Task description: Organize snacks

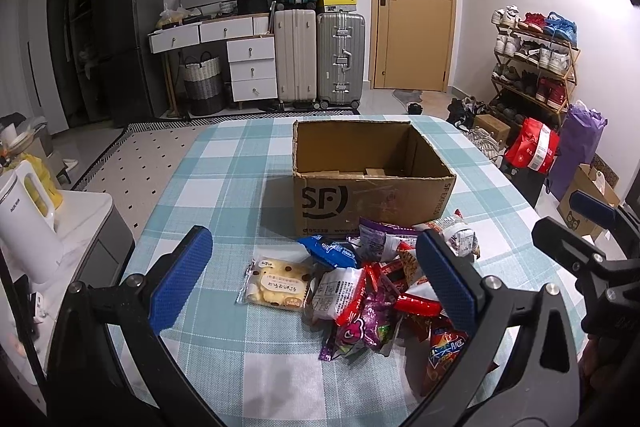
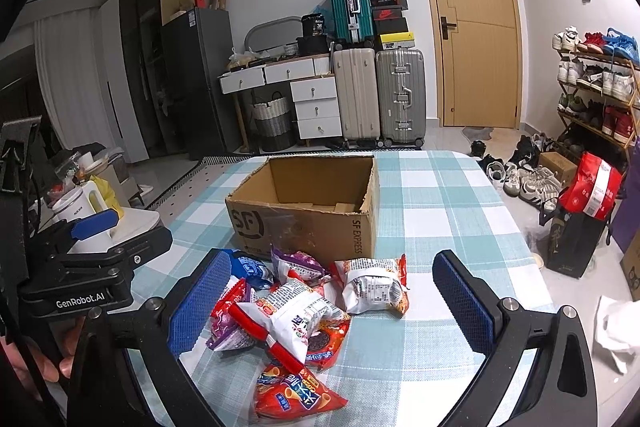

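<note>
An open, empty cardboard box [image 1: 372, 183] marked SF stands on the checked tablecloth; it also shows in the right wrist view [image 2: 308, 223]. A pile of snack packets [image 1: 384, 283] lies in front of it, with a yellow cake packet [image 1: 278, 285] at its left. In the right wrist view the pile [image 2: 296, 315] includes a white-and-red bag [image 2: 374, 285] and a red cone-snack bag [image 2: 292, 393]. My left gripper [image 1: 316, 283] is open above the pile, holding nothing. My right gripper [image 2: 332, 307] is open above the pile, holding nothing. Each gripper shows in the other's view, at the edge.
A white kettle [image 1: 24, 219] stands on a side unit left of the table. Suitcases [image 1: 320, 55], drawers and a door stand at the back wall. A shoe rack [image 1: 536, 59], bags and boxes crowd the floor on the right. The tablecloth [image 1: 224, 163] stretches around the box.
</note>
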### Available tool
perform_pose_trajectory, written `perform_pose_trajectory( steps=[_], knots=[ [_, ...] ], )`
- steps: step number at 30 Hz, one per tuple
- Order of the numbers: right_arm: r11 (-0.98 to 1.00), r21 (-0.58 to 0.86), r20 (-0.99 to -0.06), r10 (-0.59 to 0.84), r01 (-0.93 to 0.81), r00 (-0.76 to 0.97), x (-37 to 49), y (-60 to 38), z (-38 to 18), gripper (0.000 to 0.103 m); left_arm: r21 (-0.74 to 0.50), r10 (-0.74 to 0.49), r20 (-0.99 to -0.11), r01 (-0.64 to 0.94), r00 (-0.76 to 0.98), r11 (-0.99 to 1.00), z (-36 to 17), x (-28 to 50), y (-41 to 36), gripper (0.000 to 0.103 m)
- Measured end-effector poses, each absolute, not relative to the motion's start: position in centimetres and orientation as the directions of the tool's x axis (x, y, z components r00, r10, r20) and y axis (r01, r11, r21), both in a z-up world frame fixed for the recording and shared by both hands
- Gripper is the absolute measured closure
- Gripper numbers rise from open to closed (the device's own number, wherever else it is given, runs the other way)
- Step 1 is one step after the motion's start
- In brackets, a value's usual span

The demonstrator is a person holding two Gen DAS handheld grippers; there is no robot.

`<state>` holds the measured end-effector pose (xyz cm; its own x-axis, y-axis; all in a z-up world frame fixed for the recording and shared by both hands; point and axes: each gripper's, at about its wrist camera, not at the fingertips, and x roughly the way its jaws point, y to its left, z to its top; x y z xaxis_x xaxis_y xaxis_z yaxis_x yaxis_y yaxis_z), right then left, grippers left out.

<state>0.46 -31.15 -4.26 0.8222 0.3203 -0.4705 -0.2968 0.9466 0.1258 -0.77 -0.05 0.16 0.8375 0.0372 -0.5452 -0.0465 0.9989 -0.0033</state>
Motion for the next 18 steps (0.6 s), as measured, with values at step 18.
perform_pose_trajectory(
  steps=[18],
  knots=[
    [0.954,0.113,-0.469,0.299,-0.279,0.831,0.38,-31.3,-4.05,0.0,0.0,0.04,-0.543,-0.048,0.839,0.999,0.12,-0.88,-0.13,0.001]
  ],
)
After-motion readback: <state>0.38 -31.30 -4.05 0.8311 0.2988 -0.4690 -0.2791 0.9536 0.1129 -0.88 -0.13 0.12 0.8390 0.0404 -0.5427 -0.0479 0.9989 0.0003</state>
